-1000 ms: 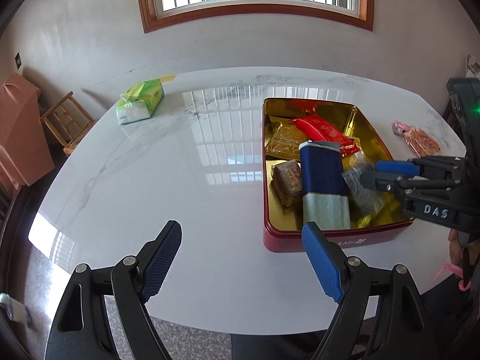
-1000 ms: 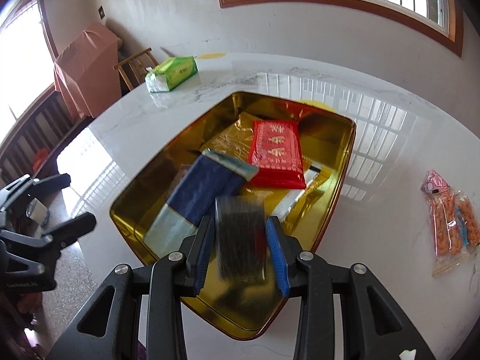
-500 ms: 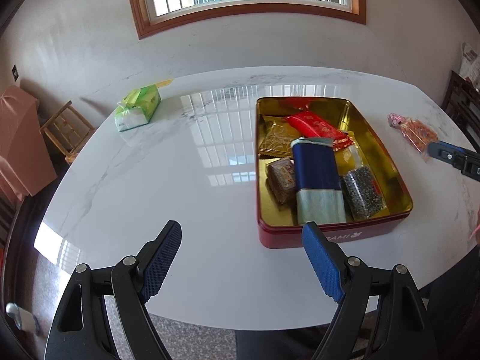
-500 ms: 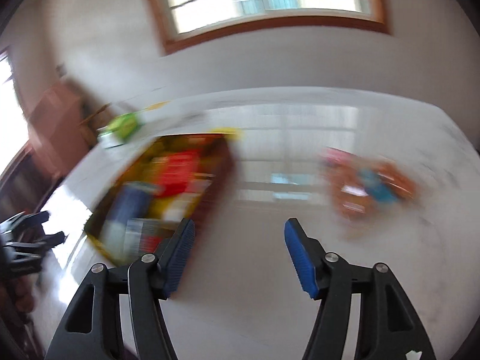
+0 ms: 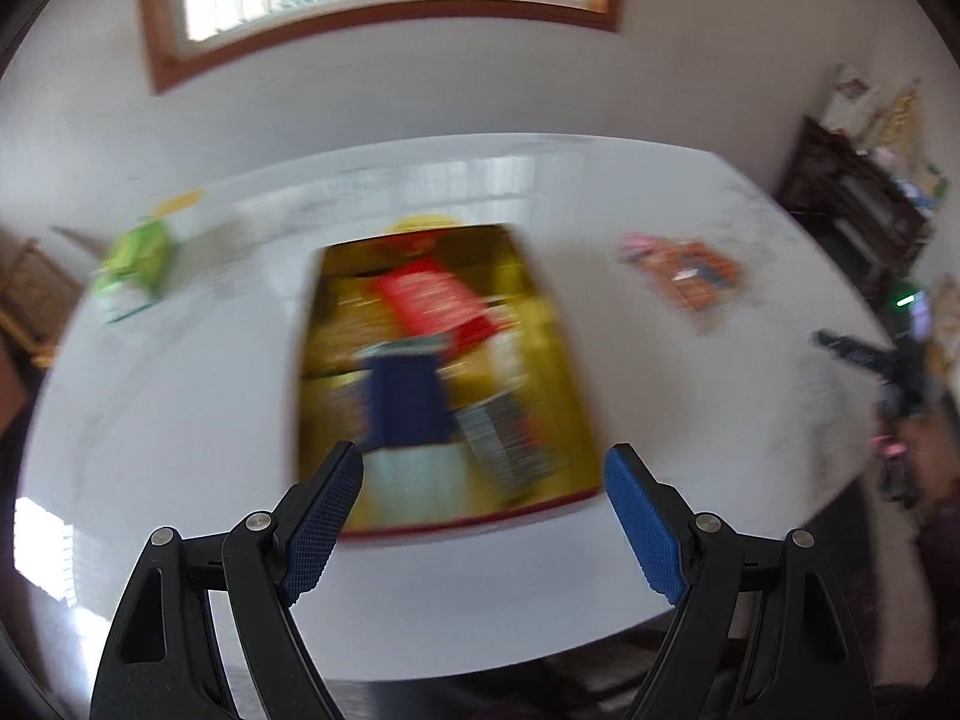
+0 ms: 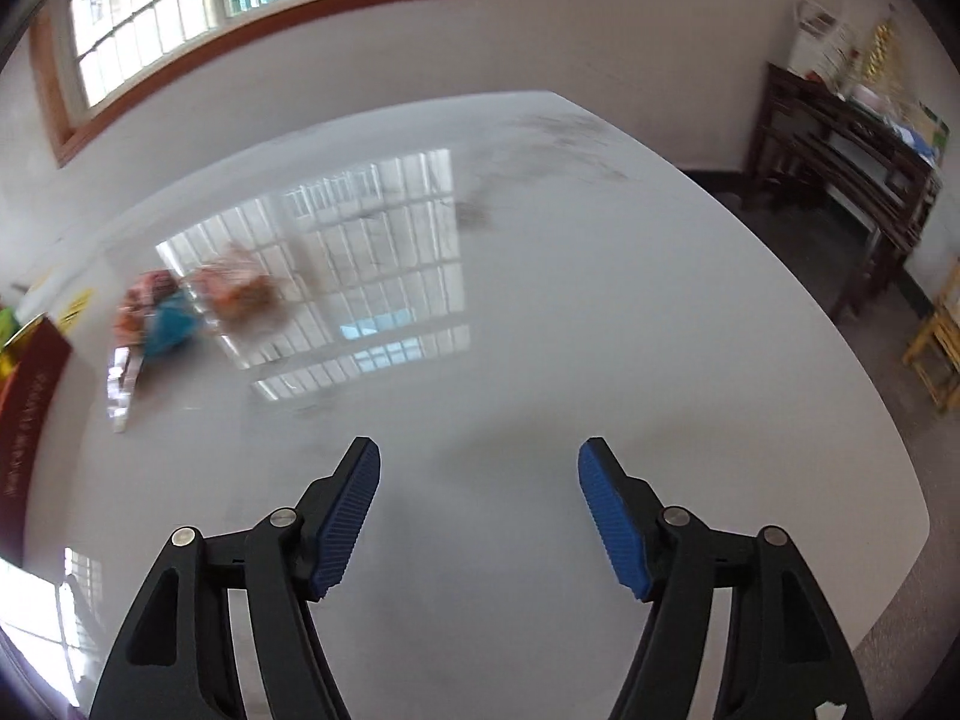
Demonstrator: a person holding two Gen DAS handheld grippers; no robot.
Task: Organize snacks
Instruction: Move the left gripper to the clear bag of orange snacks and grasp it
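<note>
Left wrist: left hand-held gripper (image 5: 483,519) wide apart, empty, now hanging over the near edge of the tin (image 5: 564,384); dark packet (image 5: 501,441) now lies inside.

Right wrist: right hand-held gripper (image 6: 479,519) empty, jaws opening, swung off to bare tabletop (image 6: 600,330); remaining snack bag (image 6: 180,312) far left, likely next pick.

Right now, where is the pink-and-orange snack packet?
The snack packet lies on the white table, outside and right of the gold tin in the left wrist view; blurred at left in the right wrist view.
</note>
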